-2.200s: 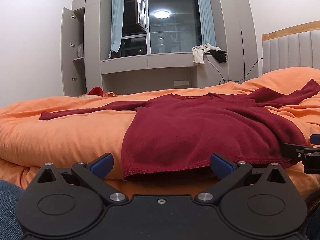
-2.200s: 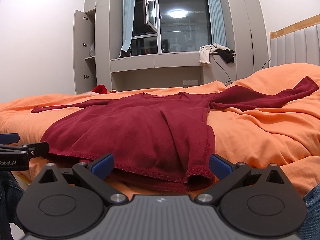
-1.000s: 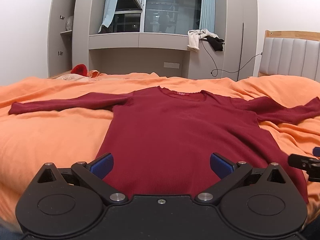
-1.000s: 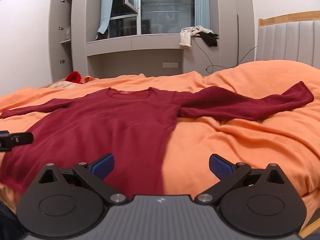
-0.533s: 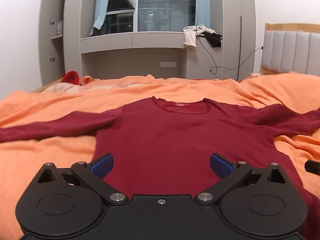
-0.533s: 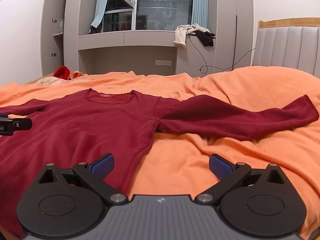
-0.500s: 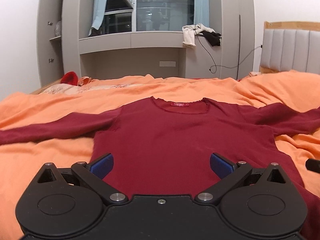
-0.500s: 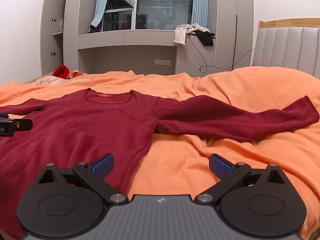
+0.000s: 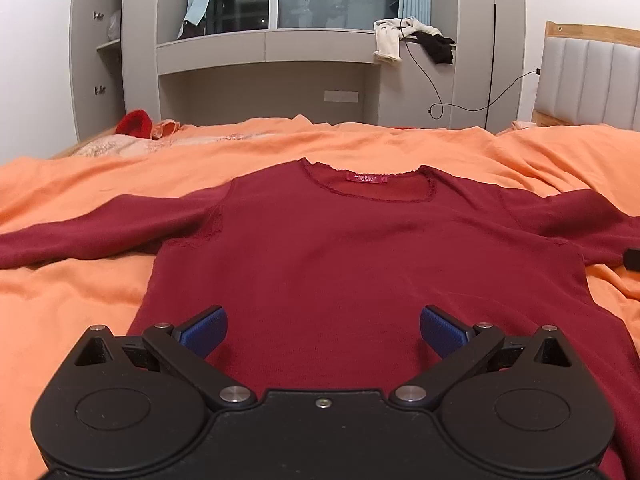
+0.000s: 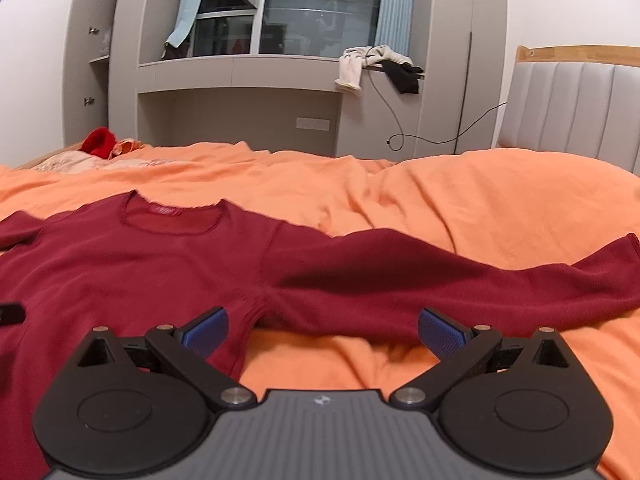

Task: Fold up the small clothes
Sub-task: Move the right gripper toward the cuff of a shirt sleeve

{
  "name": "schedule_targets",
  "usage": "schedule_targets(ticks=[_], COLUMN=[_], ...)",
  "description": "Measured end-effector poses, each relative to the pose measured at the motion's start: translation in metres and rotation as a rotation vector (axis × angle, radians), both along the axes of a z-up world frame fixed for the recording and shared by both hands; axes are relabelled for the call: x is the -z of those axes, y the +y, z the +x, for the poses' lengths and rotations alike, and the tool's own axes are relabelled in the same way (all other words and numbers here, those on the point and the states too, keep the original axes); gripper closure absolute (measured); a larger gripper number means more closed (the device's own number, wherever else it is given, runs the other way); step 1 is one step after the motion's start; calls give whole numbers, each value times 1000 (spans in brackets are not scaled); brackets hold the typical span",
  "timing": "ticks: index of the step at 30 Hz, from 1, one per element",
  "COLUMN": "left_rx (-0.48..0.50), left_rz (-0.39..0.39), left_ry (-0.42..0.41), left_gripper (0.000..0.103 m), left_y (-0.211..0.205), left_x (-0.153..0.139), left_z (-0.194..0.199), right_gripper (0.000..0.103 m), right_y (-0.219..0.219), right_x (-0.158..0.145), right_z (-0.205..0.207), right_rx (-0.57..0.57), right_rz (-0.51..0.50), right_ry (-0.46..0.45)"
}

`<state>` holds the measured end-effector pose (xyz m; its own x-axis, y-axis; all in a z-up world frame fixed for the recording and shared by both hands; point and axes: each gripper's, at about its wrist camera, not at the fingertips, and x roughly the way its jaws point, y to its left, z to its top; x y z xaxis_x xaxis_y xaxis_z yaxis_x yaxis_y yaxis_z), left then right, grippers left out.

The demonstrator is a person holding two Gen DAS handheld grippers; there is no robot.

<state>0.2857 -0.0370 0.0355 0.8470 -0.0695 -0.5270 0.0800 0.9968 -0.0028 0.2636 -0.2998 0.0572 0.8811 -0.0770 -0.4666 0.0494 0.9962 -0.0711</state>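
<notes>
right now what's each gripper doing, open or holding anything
Left gripper: open, holding nothing, fingers spread above the red top.
Right gripper: open, holding nothing, fingers spread by the top's right sleeve.

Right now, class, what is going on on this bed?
A person holds a gripper in each hand over a dark red long-sleeved top spread flat on an orange bedcover. The left gripper hovers open above the body; the right gripper is open near the right sleeve. No fold is made yet.
</notes>
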Motion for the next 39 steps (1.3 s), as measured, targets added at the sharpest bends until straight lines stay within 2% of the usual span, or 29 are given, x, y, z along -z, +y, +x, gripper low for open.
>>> schedule_targets(ticks=[4,8,13,18,21,28,35,39], left_rx=[0,1,5,16,15,22,21,21], left_rz=[6,4,15,27,25,49,55,60], left_ry=[14,30,31,35,40,24,17,14], left_gripper=[1,1,1,1,1,0,0,1], left_y=[2,4,3,1,2,0,-1,-2], left_x=[5,10,15,17,21,27,29,30], left_z=[3,5,3,4,3,0,-1,-1], right_gripper=[0,0,0,0,0,0,0,0], right_y=[-10,-24,-28,-35,-45,-87,-140,-177], right_x=[9,23,33,32,31,26,12,12], right_z=[9,17,18,16,17,19,12,13], right_rx=[31,40,88,112,181,324,425,514], right_rz=[36,102,64,82,87,88,41,91], right_ry=[-13,17,-6,-37,-51,-116,-260,-272])
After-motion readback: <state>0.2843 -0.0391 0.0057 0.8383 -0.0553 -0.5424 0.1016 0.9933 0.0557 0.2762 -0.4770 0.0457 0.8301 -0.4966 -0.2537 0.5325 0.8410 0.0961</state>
